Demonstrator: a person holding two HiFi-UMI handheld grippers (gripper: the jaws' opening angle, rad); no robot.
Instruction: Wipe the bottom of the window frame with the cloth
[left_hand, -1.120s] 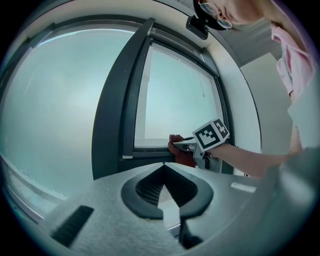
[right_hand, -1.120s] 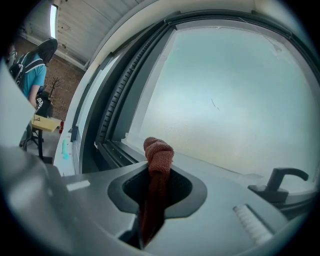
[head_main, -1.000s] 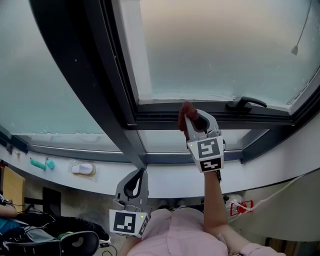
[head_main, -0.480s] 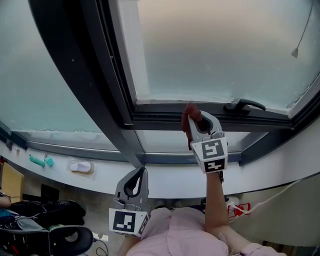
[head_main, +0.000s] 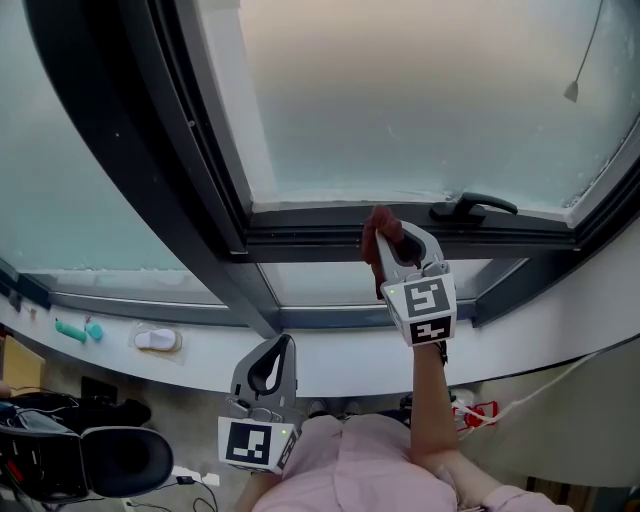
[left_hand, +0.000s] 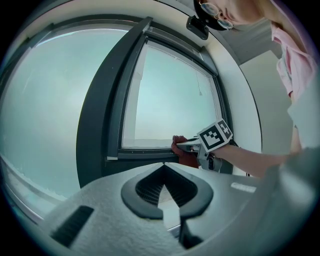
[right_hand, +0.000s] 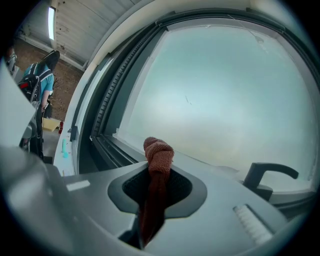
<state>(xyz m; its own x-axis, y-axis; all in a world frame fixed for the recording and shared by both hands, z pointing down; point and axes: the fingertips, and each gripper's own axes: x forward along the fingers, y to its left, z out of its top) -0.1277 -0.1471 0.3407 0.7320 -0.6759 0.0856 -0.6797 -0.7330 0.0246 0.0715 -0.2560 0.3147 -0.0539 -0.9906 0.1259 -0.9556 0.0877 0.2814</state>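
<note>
**Two grippers, one cloth against the lower rail**

Two jaws of the right gripper are pinching a rust-red cloth. It runs up between them and ends in a knot just past their tips. From the head view we see that knot pressed on the bottom rail of the window frame, at the rail's upper edge where the frosted pane begins. The person's bare forearm reaches straight up to the gripper from below.

To the knot's right, the black window handle sits on the same rail, near but not touching the cloth. Only a short stretch of bare rail lies between them. To the left the rail runs free as far as the corner, where it meets the dark upright of the frame, so we find more open length on that side. A pull cord hangs in front of the pane at upper right, well apart from the gripper.

The left gripper hangs low, close to the person's body and in front of the white sill, well apart from the rail. In its own view its jaws are pressed together with nothing between them.

Two small items, one teal and one white, lie far left on the sill.
</note>
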